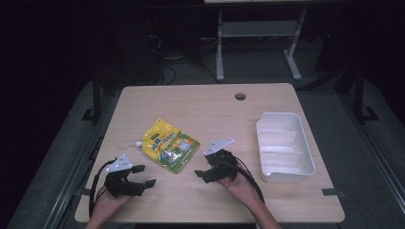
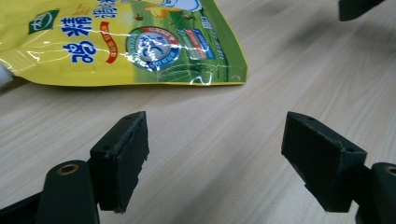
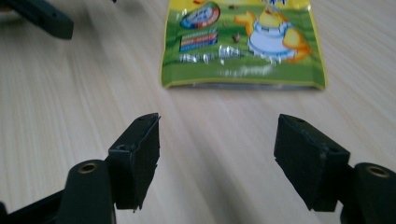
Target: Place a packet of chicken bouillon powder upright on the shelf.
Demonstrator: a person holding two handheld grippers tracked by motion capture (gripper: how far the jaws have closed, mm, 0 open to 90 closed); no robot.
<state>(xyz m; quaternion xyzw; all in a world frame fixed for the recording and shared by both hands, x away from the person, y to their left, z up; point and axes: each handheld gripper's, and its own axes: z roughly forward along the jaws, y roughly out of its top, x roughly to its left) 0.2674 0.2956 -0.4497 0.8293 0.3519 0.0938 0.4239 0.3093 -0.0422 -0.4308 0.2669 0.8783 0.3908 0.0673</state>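
A yellow and green spouted pouch lies flat on the wooden table, left of centre. My left gripper rests near the front left edge, below the pouch, with its jaws wide apart and nothing between them. In the left gripper view the pouch lies just beyond the open left gripper. My right gripper sits at the pouch's lower right, also open and empty. The right gripper view has the pouch's bottom edge a short way ahead of the right gripper.
A white plastic tray with dividers stands at the table's right side. A round cable hole is near the far edge. A jaw of the other gripper shows at the upper left of the right gripper view.
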